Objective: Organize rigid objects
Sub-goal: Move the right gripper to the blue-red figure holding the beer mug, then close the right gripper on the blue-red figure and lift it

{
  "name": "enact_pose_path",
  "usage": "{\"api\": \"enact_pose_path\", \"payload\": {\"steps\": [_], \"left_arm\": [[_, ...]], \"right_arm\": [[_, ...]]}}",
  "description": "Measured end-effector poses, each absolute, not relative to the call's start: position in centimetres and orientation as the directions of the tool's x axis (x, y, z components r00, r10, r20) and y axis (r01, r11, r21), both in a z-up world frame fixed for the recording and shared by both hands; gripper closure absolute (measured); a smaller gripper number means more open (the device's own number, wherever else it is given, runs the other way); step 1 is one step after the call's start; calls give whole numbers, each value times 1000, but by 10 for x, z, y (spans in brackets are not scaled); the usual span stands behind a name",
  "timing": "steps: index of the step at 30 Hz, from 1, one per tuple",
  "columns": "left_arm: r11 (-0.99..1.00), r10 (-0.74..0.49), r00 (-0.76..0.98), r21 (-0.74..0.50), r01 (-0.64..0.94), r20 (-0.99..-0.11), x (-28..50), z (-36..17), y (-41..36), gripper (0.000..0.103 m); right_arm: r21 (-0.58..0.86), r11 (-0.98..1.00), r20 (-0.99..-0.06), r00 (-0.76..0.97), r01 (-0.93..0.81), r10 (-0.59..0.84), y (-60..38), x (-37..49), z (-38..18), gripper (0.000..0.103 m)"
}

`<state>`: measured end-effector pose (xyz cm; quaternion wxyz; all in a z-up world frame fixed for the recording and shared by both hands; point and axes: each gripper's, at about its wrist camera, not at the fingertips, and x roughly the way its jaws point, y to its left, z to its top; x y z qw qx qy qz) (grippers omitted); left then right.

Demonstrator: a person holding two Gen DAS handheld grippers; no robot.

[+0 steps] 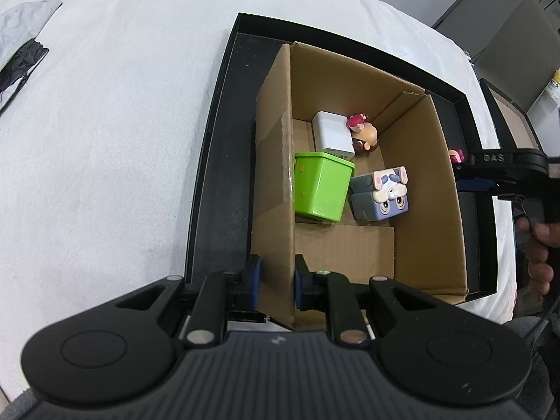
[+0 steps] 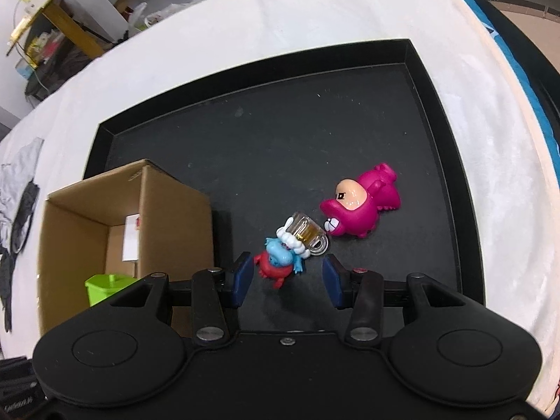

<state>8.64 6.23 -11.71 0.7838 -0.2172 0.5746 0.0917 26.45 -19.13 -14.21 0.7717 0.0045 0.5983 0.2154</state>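
My left gripper (image 1: pixel 276 273) is shut on the near left wall of an open cardboard box (image 1: pixel 350 77). Inside the box lie a green bin (image 1: pixel 320 189), a white charger (image 1: pixel 332 136), a small doll head with a pink bow (image 1: pixel 364 133) and a grey rabbit cube figure (image 1: pixel 379 192). My right gripper (image 2: pixel 287 273) hangs open just over a blue and red figure (image 2: pixel 278 260) that holds a beer mug (image 2: pixel 304 232). The figure lies between the pads, untouched. A pink dinosaur figure (image 2: pixel 360 206) lies right beside the mug.
Box and loose figures sit in a shallow black tray (image 2: pixel 280 133) on a white cloth (image 1: pixel 105 140). Dark and grey fabric (image 1: pixel 21 56) lies at the cloth's left edge. A person's hand (image 1: pixel 539 245) holds the right gripper at the tray's right side.
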Motion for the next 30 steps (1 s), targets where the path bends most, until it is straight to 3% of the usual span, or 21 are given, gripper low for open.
{"api": "enact_pose_path", "payload": {"steps": [13,18,19,30], "left_arm": [[894,-100,313,-223,-388,-945,89,-119,60,85],[896,-96,311,-218,-388,-946,89,-118,58,85],[896,-95,309,-217,-388,-946,89,-119,59,85],[898,-84,293,-200,-391,-952,90,-119,57,85]], "right_arm": [[173,916,-950,185,-362,252,-170,280,-161,59],[141,899,-960,166,-414,227,-166,275,-165,64],[148,894,-959,160,-424,235,-166,274,-165,74],[166,857,-963,108,-487,247,-187,261,-162,76]]}}
